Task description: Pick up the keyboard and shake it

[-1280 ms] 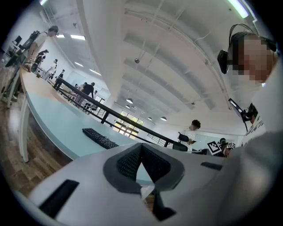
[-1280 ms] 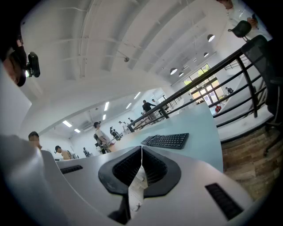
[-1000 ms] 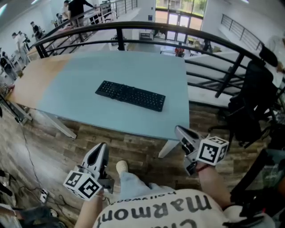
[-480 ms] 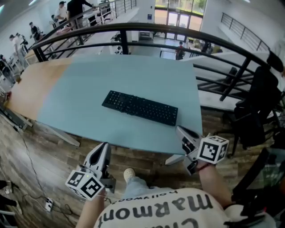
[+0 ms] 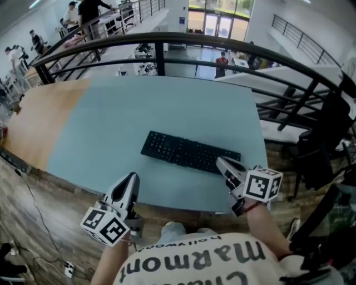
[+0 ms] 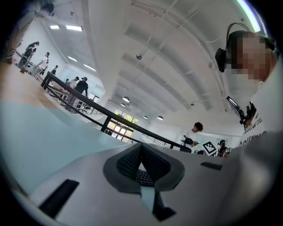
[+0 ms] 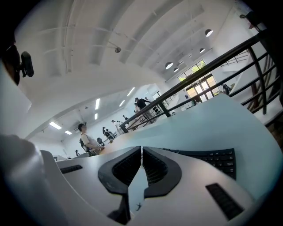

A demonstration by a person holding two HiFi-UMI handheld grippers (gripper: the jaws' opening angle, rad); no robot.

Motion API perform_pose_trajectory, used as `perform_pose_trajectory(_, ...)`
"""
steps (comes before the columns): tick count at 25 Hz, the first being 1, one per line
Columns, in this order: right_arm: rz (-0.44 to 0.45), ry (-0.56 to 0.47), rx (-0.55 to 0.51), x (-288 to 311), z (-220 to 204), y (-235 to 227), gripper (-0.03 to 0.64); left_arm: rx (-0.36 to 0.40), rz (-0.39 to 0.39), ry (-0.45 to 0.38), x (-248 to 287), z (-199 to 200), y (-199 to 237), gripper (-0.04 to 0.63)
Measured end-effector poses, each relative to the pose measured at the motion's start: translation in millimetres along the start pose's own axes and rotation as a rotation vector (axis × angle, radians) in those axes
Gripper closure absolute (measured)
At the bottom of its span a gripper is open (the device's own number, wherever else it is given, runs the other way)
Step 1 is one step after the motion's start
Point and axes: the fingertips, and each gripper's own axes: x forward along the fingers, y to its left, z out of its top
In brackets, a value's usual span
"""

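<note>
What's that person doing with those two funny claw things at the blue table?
A person stands at a light blue table with a black keyboard lying flat on it. They hold a gripper in each hand, both shut and empty. The right gripper is close to the keyboard's right end. The left gripper is at the table's near edge, apart from the keyboard. Nothing has been picked up yet.

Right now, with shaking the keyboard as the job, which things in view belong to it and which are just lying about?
Part of the job:
- keyboard
- left gripper, shut, empty
- right gripper, shut, empty
- table under the keyboard

Just around:
- railing
- people in the background
</note>
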Motion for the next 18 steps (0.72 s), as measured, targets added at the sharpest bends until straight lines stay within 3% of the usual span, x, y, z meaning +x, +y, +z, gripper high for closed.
perform_pose_trajectory(7,0.026,-0.021,0.02,61.8,2.9,15.7,0.578,0.008,-0.068,0.052,21.9,15.3,47.7,0.594)
perform_pose_trajectory(14,0.078,0.021,0.033,100.8,-0.1,24.2,0.577,-0.101,-0.085,0.119,51.3,-12.0,81.1,0.594)
perform_pose_trajectory(18,0.086,0.072,-0.003,127.0,-11.2,14.9,0.577,-0.12,-0.124,0.161,66.4,-23.9,87.0,0.594)
